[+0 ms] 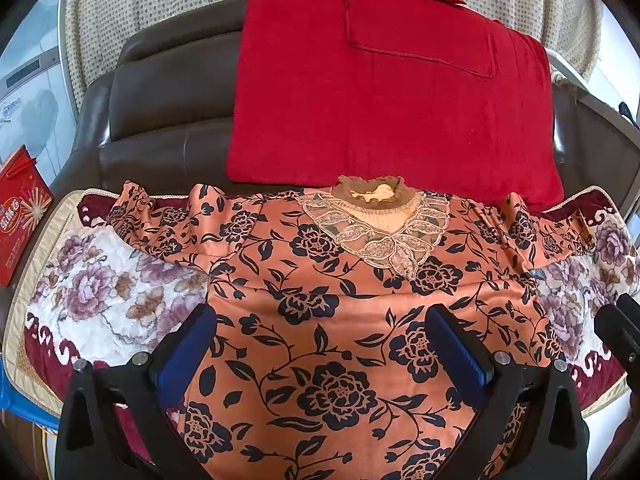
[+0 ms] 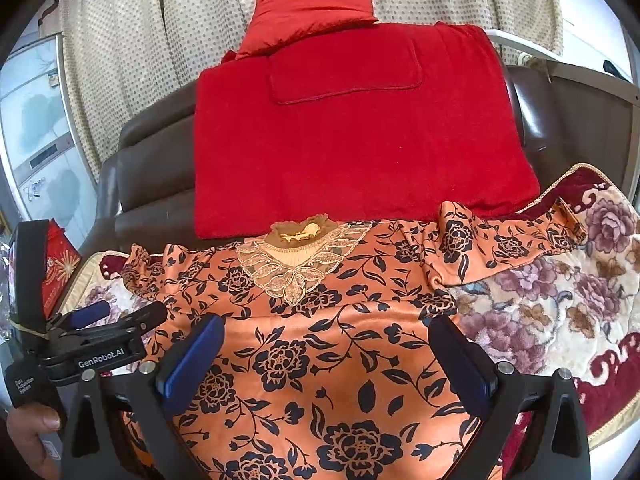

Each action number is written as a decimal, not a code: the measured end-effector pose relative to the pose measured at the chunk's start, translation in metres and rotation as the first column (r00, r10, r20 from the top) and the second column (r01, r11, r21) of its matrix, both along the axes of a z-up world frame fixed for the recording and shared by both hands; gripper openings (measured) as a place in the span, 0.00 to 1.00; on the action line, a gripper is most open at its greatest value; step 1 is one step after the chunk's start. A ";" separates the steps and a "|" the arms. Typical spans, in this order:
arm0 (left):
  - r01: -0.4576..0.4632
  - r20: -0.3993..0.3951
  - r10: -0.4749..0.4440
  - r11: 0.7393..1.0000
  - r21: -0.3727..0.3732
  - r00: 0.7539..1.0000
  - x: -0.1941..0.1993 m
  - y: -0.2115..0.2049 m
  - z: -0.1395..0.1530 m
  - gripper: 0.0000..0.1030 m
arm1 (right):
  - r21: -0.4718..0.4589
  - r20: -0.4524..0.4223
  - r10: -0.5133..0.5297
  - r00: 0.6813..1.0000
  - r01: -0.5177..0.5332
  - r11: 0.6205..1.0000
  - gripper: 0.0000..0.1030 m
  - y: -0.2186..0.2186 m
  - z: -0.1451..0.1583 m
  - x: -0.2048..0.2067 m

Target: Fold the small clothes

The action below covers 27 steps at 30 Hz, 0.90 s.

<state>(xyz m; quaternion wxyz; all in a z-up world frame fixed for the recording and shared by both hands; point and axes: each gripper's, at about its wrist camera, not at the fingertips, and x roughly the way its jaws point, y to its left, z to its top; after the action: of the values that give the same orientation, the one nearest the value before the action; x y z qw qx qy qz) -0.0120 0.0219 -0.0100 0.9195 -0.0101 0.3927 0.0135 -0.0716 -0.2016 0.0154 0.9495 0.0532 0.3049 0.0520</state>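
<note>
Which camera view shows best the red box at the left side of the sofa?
The left wrist view: the red box shows its whole printed face beside the floral blanket. In the right wrist view, the left gripper hides most of it.

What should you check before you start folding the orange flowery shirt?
1. Orange floral shirt lies flat, front up, lace collar showing: ok.
2. Both sleeves spread out: not ok; the left sleeve and right sleeve are bunched and wrinkled.
3. Left gripper open and empty: ok.
4. Right gripper open and empty: ok.
5. Red towel clear of the shirt: not ok; its lower edge meets the collar and shoulder.
6. Shirt hem straight: cannot tell; it is hidden below both views.
</note>
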 end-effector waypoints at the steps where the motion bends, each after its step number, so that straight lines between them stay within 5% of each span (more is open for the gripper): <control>1: 0.000 0.001 0.000 1.000 0.002 1.000 0.000 -0.001 0.000 1.00 | -0.004 0.005 0.001 1.000 -0.001 1.000 1.00 0.000 0.000 0.001; 20: 0.000 -0.001 0.000 1.000 0.004 1.000 0.001 -0.001 -0.002 1.00 | 0.026 0.037 0.013 0.999 -0.014 1.000 1.00 -0.001 0.000 0.001; 27: -0.092 -0.132 0.091 0.996 0.002 0.987 0.020 0.037 -0.065 1.00 | 0.158 -0.097 -0.053 0.994 0.068 0.985 1.00 -0.071 -0.040 0.022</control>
<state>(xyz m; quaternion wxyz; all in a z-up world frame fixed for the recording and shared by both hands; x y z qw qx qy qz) 0.0081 0.0591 -0.0751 0.8898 -0.0292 0.4520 0.0555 -0.0496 -0.2725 -0.0247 0.9281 0.1412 0.3416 0.0451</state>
